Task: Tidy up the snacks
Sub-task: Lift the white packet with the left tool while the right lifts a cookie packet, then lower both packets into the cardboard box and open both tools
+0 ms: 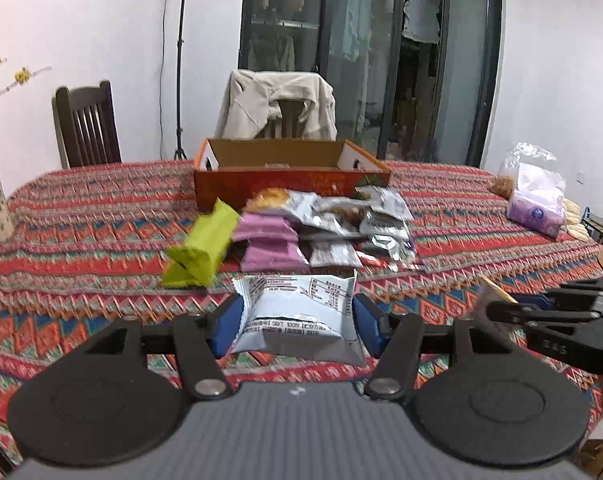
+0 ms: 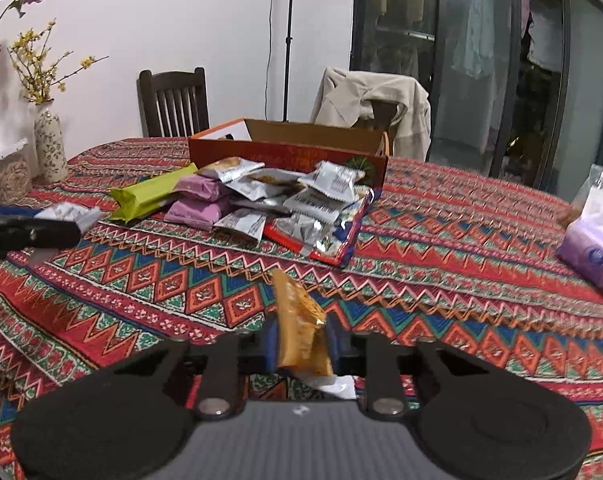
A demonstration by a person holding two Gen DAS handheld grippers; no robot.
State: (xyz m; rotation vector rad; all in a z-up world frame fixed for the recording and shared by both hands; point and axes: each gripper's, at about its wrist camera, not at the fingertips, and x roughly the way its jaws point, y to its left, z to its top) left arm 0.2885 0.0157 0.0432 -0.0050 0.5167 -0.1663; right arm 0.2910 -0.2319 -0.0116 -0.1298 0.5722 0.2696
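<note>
Left wrist view: the left gripper (image 1: 297, 316) clamps one white snack packet (image 1: 301, 312); the right gripper (image 2: 301, 344) pinches one orange packet (image 2: 301, 328). Beyond, a snack pile (image 1: 325, 224) with two purple packets (image 1: 267, 240) and one green (image 1: 201, 246) fronts one open cardboard box (image 1: 289, 178).

Right gripper (image 2: 301, 344) clamped on an orange-brown snack packet (image 2: 301, 328), blue fingers (image 2: 271, 344) pressing both sides, packet standing edge-up above the patterned cloth (image 2: 441, 248) on the bench. Left gripper (image 2: 29, 232) pokes in at left edge with a white wrapper (image 2: 67, 214) in it. Mid-bench: pile of silver packets (image 2: 301, 204), two purple packs (image 2: 199, 200) stacked, green bar (image 2: 153, 194) leaning at the pile's left. Open red cardboard box (image 2: 289, 148) just behind the pile. Floral vase (image 2: 49, 144) far left, purple tissue pack (image 2: 593, 256) at right edge. Two chairs behind, one draped with a beige jacket (image 2: 373, 100).
</note>
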